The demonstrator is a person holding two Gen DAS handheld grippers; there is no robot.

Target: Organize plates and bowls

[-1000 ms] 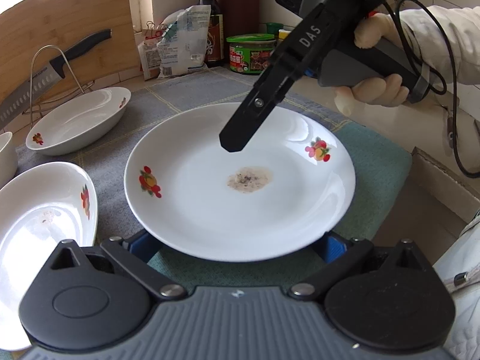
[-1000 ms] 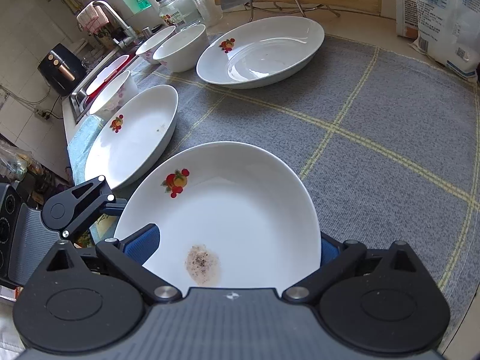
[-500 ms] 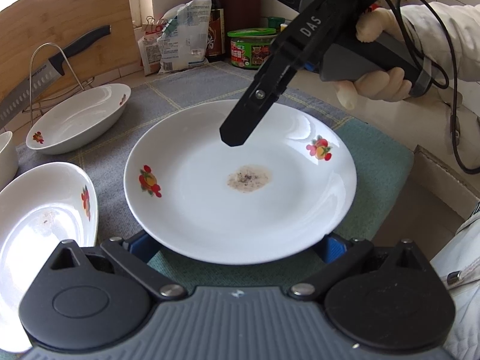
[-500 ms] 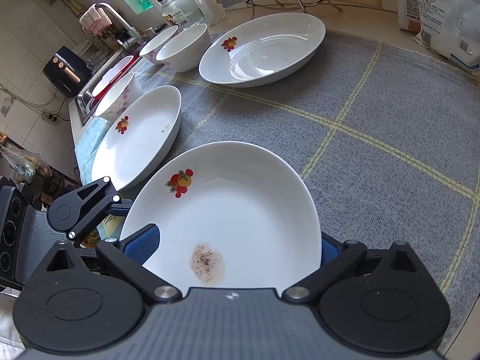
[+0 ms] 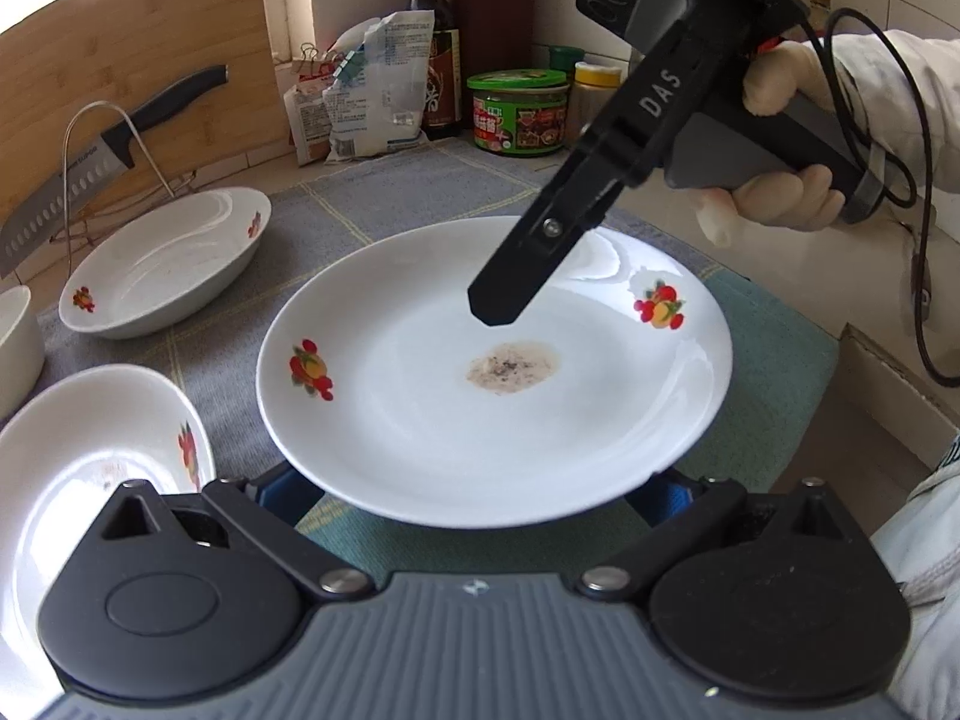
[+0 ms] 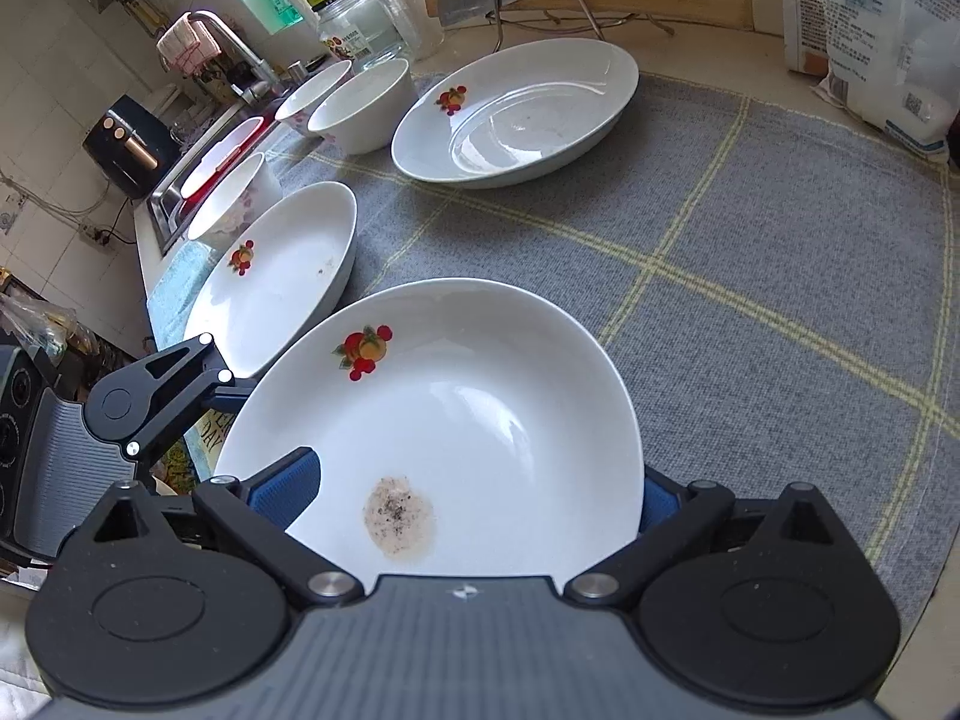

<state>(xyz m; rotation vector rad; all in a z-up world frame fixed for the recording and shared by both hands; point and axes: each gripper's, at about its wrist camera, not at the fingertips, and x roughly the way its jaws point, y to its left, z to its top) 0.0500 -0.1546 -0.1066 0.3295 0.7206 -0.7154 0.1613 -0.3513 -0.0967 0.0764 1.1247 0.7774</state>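
We see a white round ceramic plate with red fruit motifs (image 5: pixel 420 420) and a brown speckled stain, lying between the spread blue-padded fingers of our left gripper (image 5: pixel 474 489), above the grey checked mat on the surface (image 6: pixel 750 300). Our right gripper (image 6: pixel 474 495) likewise has its fingers apart, flanking the plate's rim. Two white oval dishes (image 6: pixel 516 114) rest farther along the mat.

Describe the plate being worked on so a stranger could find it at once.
Start at the grey checked mat on the counter. Three fruit-patterned white dishes sit there; take the plate at the mat's near edge, between both hand-held grippers. Only it has a brown speckled stain at its centre.
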